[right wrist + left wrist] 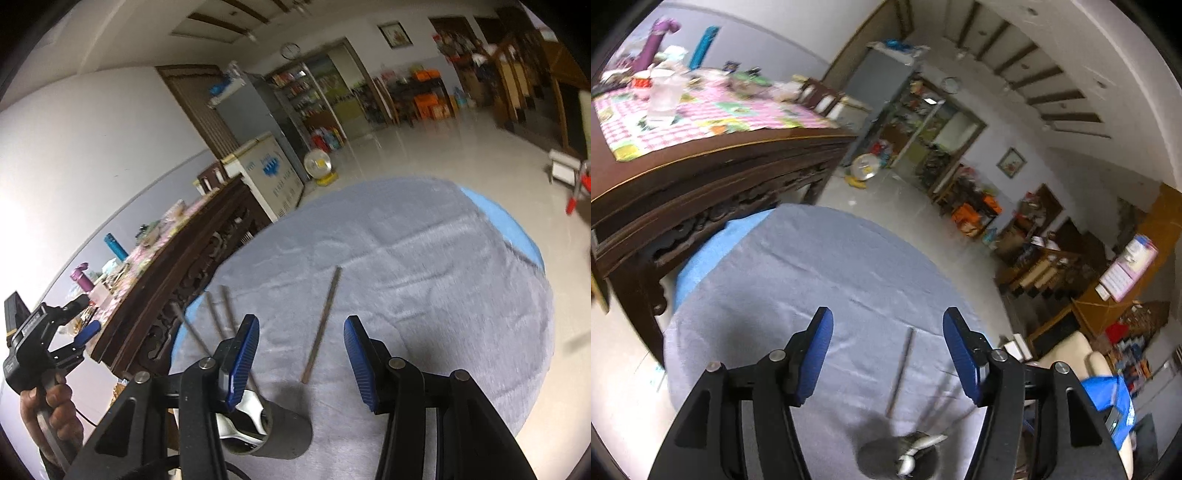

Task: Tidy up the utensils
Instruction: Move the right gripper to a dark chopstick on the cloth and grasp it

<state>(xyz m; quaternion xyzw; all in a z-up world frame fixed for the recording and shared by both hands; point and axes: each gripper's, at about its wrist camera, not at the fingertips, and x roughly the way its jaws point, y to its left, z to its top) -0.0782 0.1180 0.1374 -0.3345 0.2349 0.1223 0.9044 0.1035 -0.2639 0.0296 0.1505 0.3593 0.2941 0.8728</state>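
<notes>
Left wrist view: the left gripper (888, 356) hangs over the grey cloth (812, 273) with its blue pads wide apart and nothing between them. A single chopstick (900, 373) lies flat on the cloth between the pads, touching neither. Nearer than the chopstick, at the bottom edge, the grey holder (882, 459) shows a spoon and thin handles. Beyond the chopstick the cloth is bare up to its rounded far edge.

Right wrist view: the right gripper (301, 360) also stands wide and empty. The chopstick (322, 325) lies between its pads; the holder (280, 435) sits left of it, and bare cloth (443, 280) spreads to its right.
</notes>
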